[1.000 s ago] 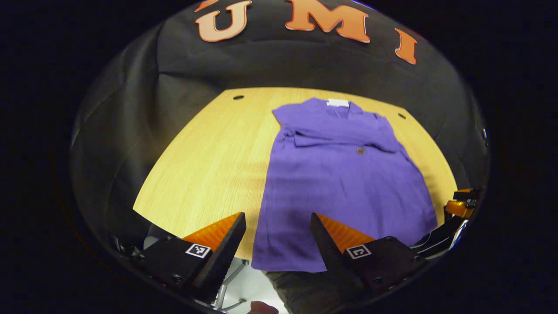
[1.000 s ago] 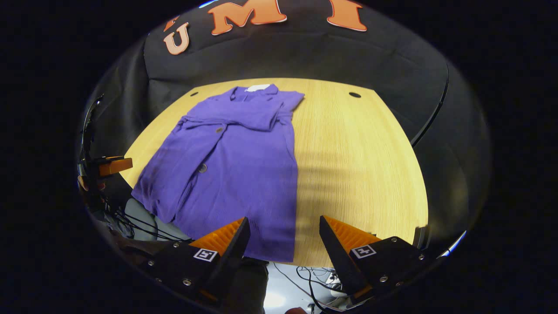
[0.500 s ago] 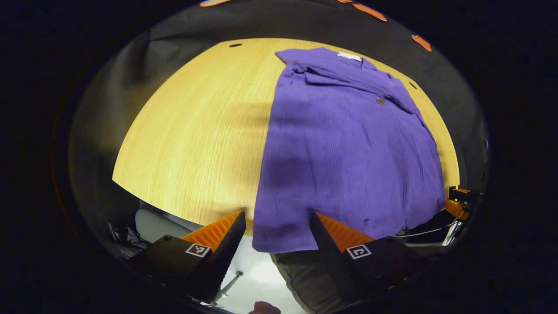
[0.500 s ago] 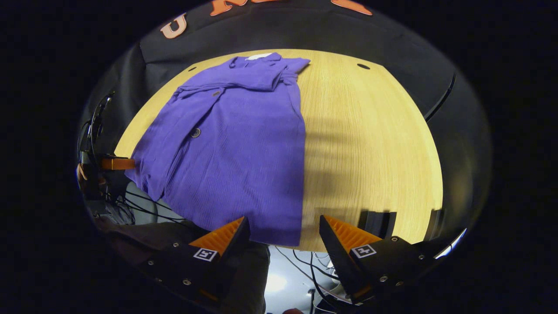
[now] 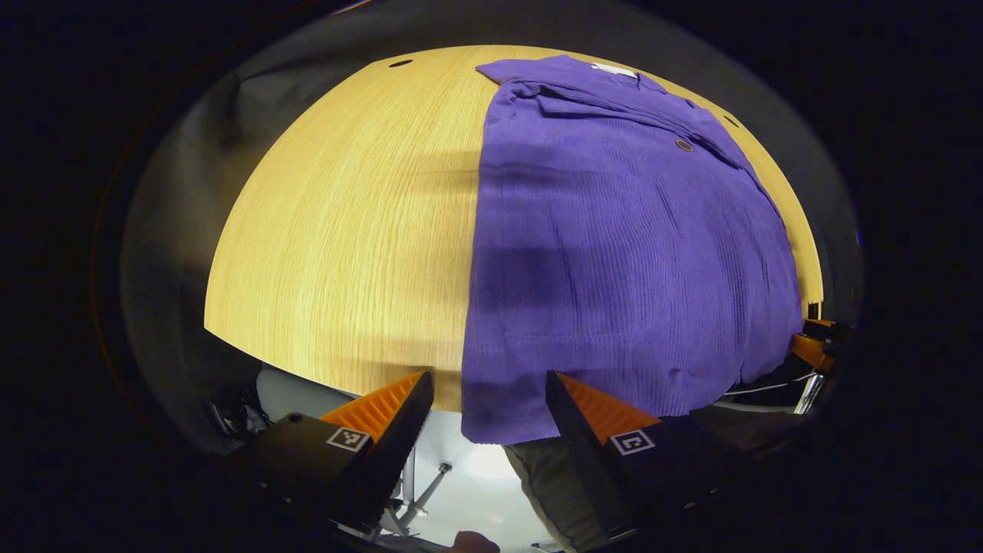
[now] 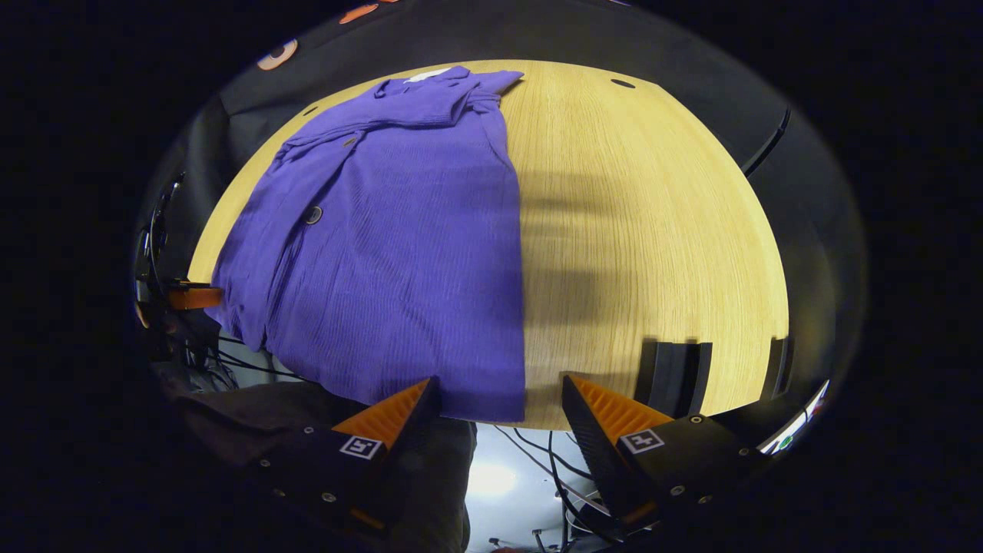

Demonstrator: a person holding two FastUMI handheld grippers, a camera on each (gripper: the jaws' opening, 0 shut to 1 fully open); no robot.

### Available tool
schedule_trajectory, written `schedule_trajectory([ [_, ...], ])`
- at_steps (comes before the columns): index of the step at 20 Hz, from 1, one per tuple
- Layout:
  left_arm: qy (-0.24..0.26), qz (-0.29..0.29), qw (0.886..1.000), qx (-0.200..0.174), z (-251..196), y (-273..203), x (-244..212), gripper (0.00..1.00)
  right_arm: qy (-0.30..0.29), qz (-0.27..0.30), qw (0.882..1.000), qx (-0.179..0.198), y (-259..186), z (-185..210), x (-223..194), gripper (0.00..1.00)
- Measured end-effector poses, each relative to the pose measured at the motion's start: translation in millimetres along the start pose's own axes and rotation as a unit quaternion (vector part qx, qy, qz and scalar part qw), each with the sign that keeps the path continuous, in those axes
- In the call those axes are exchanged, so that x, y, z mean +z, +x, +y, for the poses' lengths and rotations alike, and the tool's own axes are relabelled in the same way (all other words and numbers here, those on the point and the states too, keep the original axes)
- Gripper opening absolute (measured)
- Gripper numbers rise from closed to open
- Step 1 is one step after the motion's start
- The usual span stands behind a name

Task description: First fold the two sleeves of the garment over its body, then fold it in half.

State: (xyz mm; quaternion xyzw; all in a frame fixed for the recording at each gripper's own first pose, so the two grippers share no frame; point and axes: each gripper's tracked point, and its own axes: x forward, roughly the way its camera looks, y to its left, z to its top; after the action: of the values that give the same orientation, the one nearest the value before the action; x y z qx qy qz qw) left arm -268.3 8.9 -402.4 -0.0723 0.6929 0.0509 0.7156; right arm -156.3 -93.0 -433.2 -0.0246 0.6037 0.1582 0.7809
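Purple shirt (image 5: 614, 246) flat on table (image 5: 345, 246), sleeves folded, hem overhanging near edge. Both grippers, left (image 5: 489, 388) and right (image 6: 499, 392), wide, empty at hem. Uneven pinches risk skewed half-fold.

**Two cameras at the near table edge, both facing the far wall**

The left gripper view looks from low at the near edge of the wooden table (image 5: 338, 230), facing across it, close over the purple garment (image 5: 614, 246) hem. The right gripper view looks from the same edge, further right, facing likewise. Both share the table (image 6: 653, 230) top and the whole garment (image 6: 399, 246).
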Motion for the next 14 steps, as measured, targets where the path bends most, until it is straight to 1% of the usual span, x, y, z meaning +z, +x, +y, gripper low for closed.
schedule_trajectory([
  [2,0.006,0.007,1.0,-0.003,0.1,0.6,-1.1,0.97,-0.009,0.012,1.0,-0.003,1.5,5.3,-2.6,0.99],
  [3,0.015,0.011,1.0,-0.004,0.9,-0.3,-0.9,0.97,-0.011,0.018,1.0,-0.003,0.8,9.4,-2.9,0.95],
  [4,0.024,0.016,1.0,-0.006,1.8,0.2,0.2,0.99,-0.012,0.023,1.0,0.004,1.7,16.3,-2.5,0.82],
  [5,0.03,0.022,0.999,-0.008,1.8,0.2,1.6,0.96,-0.011,0.027,1.0,0.007,1.9,21.5,-1.0,0.8],
  [6,0.035,0.027,0.999,-0.009,0.4,-0.1,3.3,0.94,-0.012,0.031,0.999,0.005,3.5,23.2,0.2,0.73],
  [7,0.036,0.037,0.999,-0.01,-1.6,0.3,0.9,0.83,-0.008,0.035,0.999,0.007,3.7,26.1,3.5,0.72],
  [8,0.031,0.045,0.998,-0.011,-3.4,2.4,1.8,0.68,-0.001,0.039,0.999,0.01,6.5,30.1,4.4,0.55],
  [9,0.027,0.054,0.998,-0.015,-5.5,2.8,2.0,0.53,0.012,0.045,0.999,0.014,6.4,32.7,4.6,0.41],
  [10,0.024,0.059,0.998,-0.023,-6.3,2.7,2.3,0.45,0.029,0.05,0.998,0.019,6.5,36.4,6.4,0.33],
  [11,0.016,0.064,0.997,-0.037,-7.7,2.3,3.3,0.28,0.046,0.053,0.997,0.021,6.7,36.7,7.5,0.18],
  [12,0.009,0.073,0.996,-0.049,-7.6,2.2,3.7,0.18,0.061,0.057,0.996,0.025,6.1,38.7,8.8,0.14],
  [13,0.004,0.077,0.995,-0.064,-8.6,2.4,4.6,0.15,0.071,0.061,0.995,0.028,6.0,39.3,10.1,0.09],
  [14,-0.016,0.089,0.993,-0.076,-9.8,2.5,3.6,0.15,0.08,0.064,0.994,0.032,3.9,39.7,10.4,0.08],
])
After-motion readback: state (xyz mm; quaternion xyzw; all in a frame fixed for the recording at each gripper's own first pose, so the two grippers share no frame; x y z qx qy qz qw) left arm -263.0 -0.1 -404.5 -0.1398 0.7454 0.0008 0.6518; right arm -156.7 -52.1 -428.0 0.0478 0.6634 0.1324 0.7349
